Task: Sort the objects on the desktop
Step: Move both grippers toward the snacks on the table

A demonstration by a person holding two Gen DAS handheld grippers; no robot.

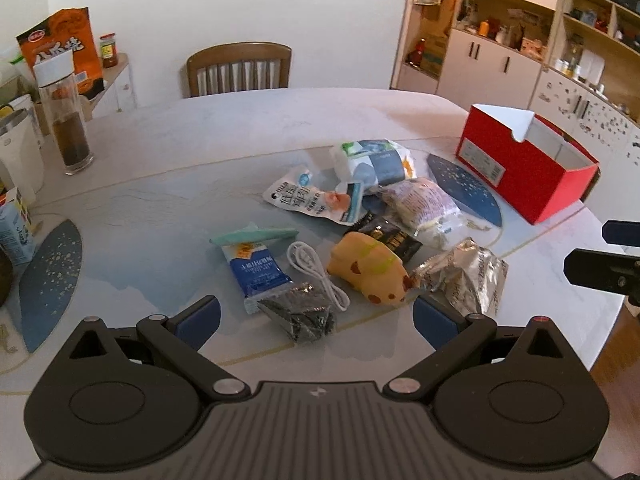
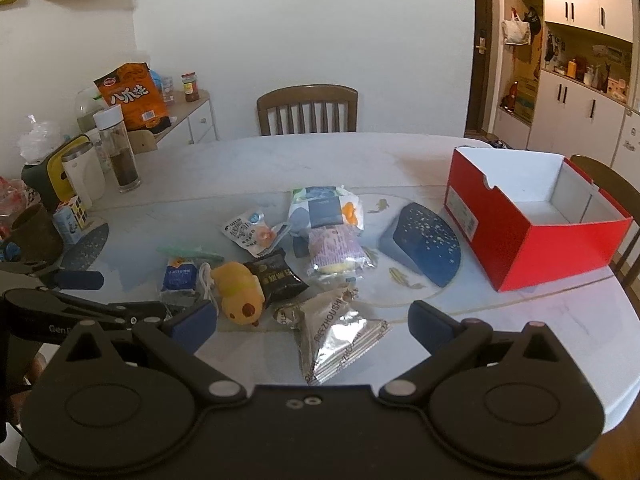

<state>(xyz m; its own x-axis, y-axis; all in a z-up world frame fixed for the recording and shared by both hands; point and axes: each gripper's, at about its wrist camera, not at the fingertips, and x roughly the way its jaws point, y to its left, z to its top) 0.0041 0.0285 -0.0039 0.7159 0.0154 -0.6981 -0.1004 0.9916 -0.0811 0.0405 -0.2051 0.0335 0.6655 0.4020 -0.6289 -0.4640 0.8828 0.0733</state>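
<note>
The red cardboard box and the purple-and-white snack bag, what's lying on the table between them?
A dark blue speckled placemat lies between the red cardboard box and the purple-and-white snack bag, clearest in the right wrist view.

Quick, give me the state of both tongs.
Left tongs: open, holding nothing.
Right tongs: open, holding nothing.

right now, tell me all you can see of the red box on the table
The red cardboard shoebox stands upright and lidless at the table's far right, beyond the snack pile. Its outside is red, its inside white and apparently empty. A white printed label sits on the near short end, whose top edge has a notch. Only the table touches it.
</note>
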